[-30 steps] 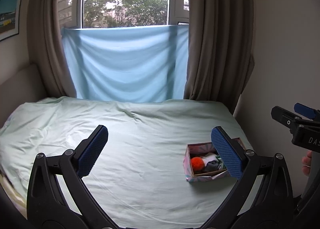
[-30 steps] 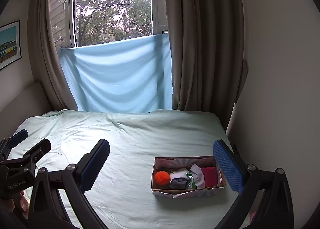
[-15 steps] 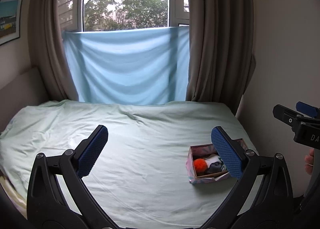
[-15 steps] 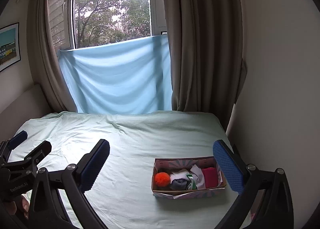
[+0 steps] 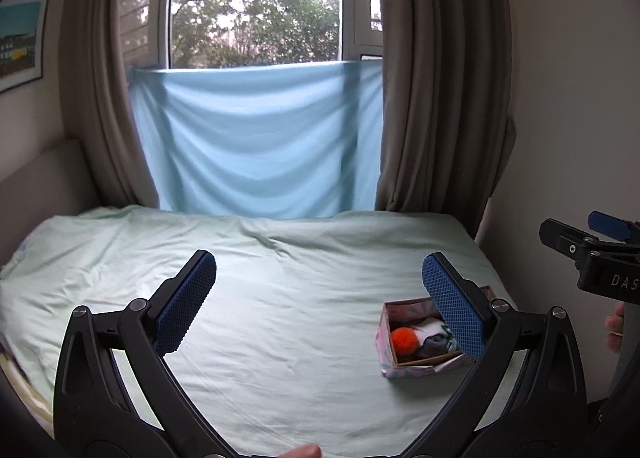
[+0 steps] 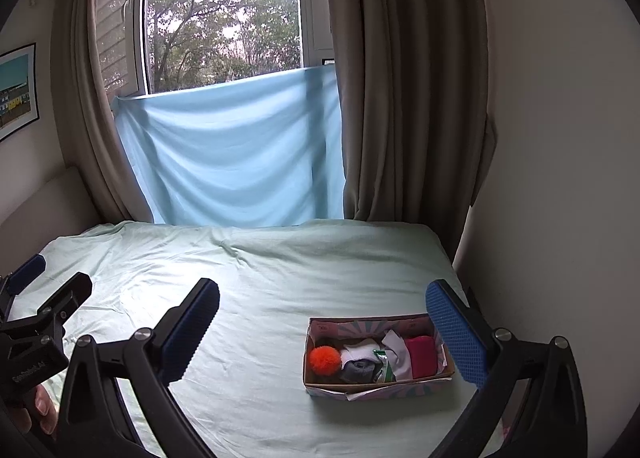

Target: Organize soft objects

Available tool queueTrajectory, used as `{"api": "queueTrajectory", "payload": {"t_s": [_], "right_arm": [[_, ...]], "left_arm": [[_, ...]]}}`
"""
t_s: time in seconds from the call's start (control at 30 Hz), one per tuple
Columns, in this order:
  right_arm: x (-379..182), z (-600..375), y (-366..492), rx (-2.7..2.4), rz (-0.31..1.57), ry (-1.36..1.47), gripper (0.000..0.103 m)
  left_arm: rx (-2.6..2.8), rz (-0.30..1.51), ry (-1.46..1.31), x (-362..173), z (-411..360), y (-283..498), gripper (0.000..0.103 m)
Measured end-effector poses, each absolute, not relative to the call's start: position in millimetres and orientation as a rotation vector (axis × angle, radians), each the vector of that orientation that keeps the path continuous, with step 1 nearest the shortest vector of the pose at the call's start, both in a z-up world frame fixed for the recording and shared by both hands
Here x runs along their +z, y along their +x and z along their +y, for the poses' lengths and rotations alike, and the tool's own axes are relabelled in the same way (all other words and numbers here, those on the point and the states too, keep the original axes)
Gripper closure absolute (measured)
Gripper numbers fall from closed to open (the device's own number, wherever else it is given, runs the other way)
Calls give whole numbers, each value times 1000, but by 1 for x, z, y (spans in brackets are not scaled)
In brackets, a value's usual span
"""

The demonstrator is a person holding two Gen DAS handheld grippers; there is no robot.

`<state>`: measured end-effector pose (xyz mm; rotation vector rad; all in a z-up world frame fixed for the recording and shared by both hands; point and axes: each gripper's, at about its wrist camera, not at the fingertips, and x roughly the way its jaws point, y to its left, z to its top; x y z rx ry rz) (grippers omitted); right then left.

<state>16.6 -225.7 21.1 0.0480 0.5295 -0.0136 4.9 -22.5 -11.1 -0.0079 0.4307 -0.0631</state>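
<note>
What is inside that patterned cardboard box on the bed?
The patterned cardboard box holds an orange fluffy pom-pom, grey rolled fabric, white cloth, and a red soft block. Anything beneath them is covered.

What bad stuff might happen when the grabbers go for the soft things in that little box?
The box looks like thin paper sitting on a soft bed sheet, so a push from the right gripper might tip or crush it. The orange pom-pom looks light and might roll out. The items are packed close together, so the fingers may grab two.

Box (image 6: 320, 385) of soft objects (image 6: 370, 358) on bed (image 6: 260, 278)
</note>
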Motion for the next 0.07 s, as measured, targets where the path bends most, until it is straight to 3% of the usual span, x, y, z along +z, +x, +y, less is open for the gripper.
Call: {"api": "queueTrajectory", "payload": {"t_s": [0.07], "right_arm": [[17,-225,23,-16,546,49,0]], "left_arm": [[-54,442,-4,-15,-22,10,0]]}}
